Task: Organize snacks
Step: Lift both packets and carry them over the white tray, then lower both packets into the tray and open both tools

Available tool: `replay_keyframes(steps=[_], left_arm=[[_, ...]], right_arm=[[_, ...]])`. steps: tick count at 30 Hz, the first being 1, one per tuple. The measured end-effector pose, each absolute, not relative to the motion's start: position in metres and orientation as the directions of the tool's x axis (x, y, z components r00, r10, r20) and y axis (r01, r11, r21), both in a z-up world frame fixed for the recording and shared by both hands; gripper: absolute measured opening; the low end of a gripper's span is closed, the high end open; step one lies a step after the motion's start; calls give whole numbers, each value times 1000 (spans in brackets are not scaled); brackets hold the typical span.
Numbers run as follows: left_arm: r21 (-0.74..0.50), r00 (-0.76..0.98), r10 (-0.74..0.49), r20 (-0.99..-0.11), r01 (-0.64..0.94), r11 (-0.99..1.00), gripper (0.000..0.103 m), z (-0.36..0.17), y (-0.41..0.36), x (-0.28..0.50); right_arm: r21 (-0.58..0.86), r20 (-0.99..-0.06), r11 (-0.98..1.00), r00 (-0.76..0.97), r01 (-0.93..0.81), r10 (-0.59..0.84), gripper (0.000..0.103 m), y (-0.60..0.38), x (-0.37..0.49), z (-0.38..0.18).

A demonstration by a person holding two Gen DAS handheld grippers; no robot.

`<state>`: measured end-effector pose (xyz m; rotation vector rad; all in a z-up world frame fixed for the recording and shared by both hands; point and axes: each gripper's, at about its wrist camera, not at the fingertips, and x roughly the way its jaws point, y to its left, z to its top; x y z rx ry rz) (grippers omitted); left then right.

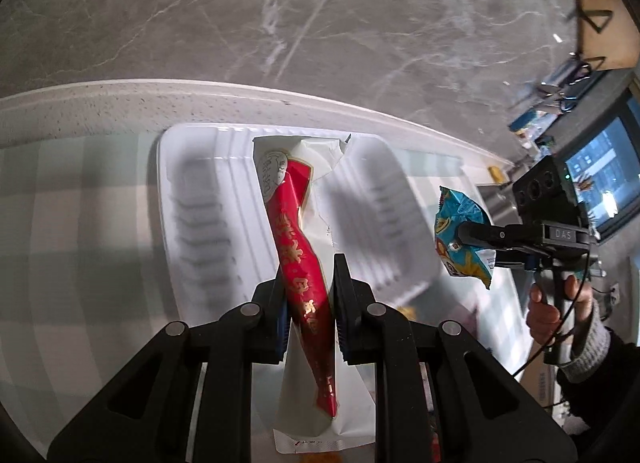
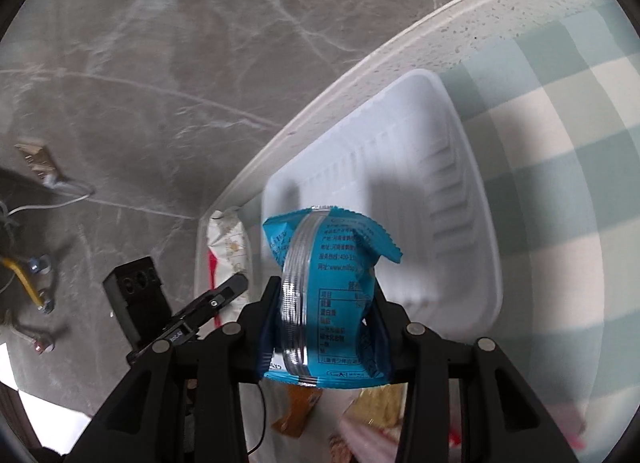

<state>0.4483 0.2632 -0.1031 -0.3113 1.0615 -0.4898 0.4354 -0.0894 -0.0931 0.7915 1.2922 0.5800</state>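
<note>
Left gripper [image 1: 308,303] pinches red-white packet [image 1: 296,231]; right gripper [image 2: 326,317] clamps blue packet [image 2: 328,287] above white tray [image 2: 448,199]

Glossy red-white foil packet [image 1: 304,263] between matt black plastic left gripper [image 1: 308,303] fingers; glossy blue foil packet [image 2: 328,303] in right gripper [image 2: 324,327]; smooth white plastic tray [image 2: 452,191] ahead; checked cloth [image 2: 560,183]; polished marble floor [image 1: 320,15].

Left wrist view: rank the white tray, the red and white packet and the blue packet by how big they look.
1. White tray, largest.
2. Red and white packet, though it sits right at the camera in the left gripper, which inflates it.
3. Blue packet, smallest, held farther off in the right gripper.
</note>
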Motion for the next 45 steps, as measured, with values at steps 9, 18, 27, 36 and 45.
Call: replay_keyframes(steps=[9, 18, 27, 36, 45], left_arm=[[-409, 407, -465, -786, 220, 885, 16, -126, 266, 491], [-332, 443, -392, -806, 210, 920, 17, -134, 263, 499], [-256, 477, -325, -817, 205, 945, 18, -137, 256, 503], [-187, 550, -280, -787, 220, 957, 18, -104, 249, 465], [-174, 576, -306, -758, 273, 946, 48, -77, 244, 405]], right_arm=[[723, -685, 688, 178, 54, 706, 44, -80, 461, -114], [637, -761, 771, 184, 30, 622, 44, -75, 473, -120], [563, -805, 826, 214, -16, 553, 60, -73, 469, -109], [544, -790, 835, 287, -77, 542, 67, -78, 450, -66], [562, -751, 818, 340, -122, 567, 71, -90, 395, -17]])
